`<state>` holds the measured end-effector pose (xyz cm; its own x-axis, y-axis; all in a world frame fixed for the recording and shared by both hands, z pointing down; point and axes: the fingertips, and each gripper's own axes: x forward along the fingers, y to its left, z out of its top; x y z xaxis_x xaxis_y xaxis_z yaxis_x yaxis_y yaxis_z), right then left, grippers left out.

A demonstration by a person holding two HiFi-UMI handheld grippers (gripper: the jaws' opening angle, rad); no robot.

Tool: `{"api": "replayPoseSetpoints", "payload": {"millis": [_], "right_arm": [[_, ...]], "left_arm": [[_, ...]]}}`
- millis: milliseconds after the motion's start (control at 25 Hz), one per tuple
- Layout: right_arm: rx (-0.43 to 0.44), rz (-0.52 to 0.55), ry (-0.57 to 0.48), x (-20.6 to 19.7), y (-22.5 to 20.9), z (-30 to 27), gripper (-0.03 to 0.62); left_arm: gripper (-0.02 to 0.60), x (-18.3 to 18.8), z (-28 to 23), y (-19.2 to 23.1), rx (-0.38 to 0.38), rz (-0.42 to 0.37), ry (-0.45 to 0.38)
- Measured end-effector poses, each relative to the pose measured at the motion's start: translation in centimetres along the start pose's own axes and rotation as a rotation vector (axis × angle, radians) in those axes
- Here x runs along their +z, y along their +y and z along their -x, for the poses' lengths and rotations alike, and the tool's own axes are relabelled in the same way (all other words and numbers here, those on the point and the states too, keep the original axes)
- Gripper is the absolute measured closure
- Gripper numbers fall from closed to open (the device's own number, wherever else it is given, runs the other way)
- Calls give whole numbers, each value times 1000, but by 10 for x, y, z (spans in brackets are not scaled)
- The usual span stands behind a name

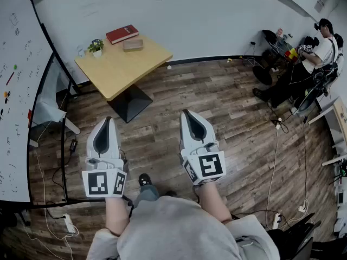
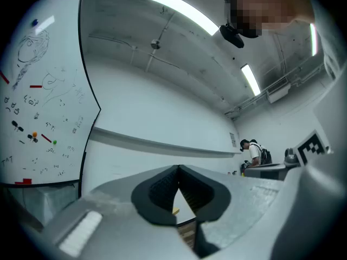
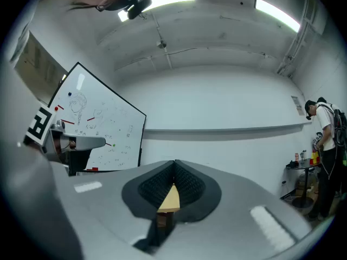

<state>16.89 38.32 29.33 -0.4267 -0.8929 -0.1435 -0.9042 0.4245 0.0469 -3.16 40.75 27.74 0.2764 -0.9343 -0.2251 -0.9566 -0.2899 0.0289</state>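
Held out over the wood floor (image 1: 227,102), the left tool (image 1: 107,122) and the right tool (image 1: 188,116) hover side by side. Each has its jaws pressed together at the tips and nothing between them. No object has been lifted, so the work looks barely begun. Ahead and well apart from both tools, a pale wooden surface (image 1: 122,66) carries a small potted plant (image 1: 96,46), a tan box (image 1: 133,44) and a red book (image 1: 122,34), all untouched near its far edge. A whiteboard (image 1: 16,91) lines the left wall, and a person (image 1: 320,47) is at the far right.
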Motion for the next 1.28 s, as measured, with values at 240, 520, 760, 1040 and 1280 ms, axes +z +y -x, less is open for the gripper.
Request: {"api": "replayPoseSetpoints", "payload": {"millis": [240,520,760,1040,1280], "right_arm": [[1,2,-6,4,4,-2,592],[-1,15,-13,5,10,-18,592],[-22,7,-53,10,13,-43,592],[-58,4,-56,5,14,-79,592],[-83,8,-67,3,15,-105,592]], "left_arm": [[577,5,-1,1,-9,1,-6],[577,5,-11,15,-11,-1,-12],[577,5,-29,37,-11,-2,-24],[577,0,-55,71,-9,21,-39],[577,-3,-77,92,-30,27,-46]]}}
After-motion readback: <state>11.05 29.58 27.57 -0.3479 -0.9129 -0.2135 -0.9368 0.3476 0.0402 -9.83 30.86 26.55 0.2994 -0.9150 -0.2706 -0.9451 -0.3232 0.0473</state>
